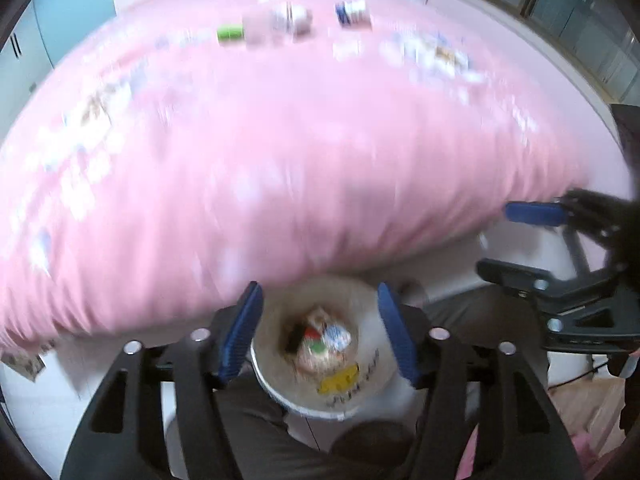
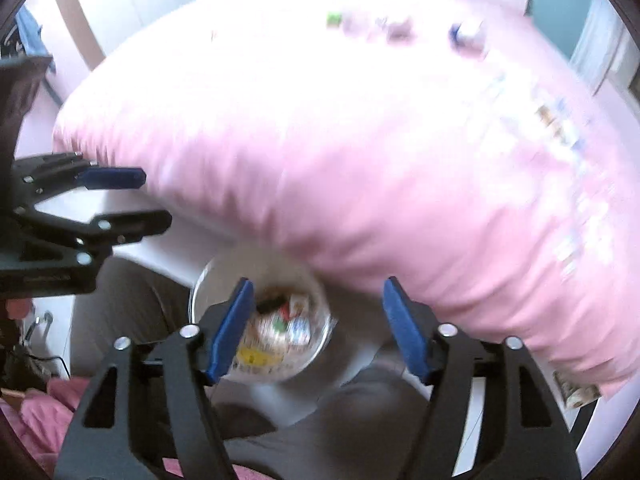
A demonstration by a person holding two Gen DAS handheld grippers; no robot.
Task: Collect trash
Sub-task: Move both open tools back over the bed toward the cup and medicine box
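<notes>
Left gripper [image 1: 320, 332] and right gripper [image 2: 318, 330] seen spread, nothing between blue pads, both held above white trash bin [image 1: 372, 364]. Bin seen on floor beside bed edge, blurred wrappers [image 1: 320, 340] inside, yellow label on wall. Pink bedcover [image 1: 280, 152] fills most of both views, heavily blurred. Small items lined far across cover: green item [image 1: 230, 33], blue-and-white container [image 1: 352, 12]; kind cannot be told. White cupboard [image 2: 120, 4] and teal wall [image 1: 68, 20] seen behind bed.

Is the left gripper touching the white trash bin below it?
Apart. In the left wrist view the open left gripper hangs above the white trash bin, blue pads clear of the rim, nothing between them.
</notes>
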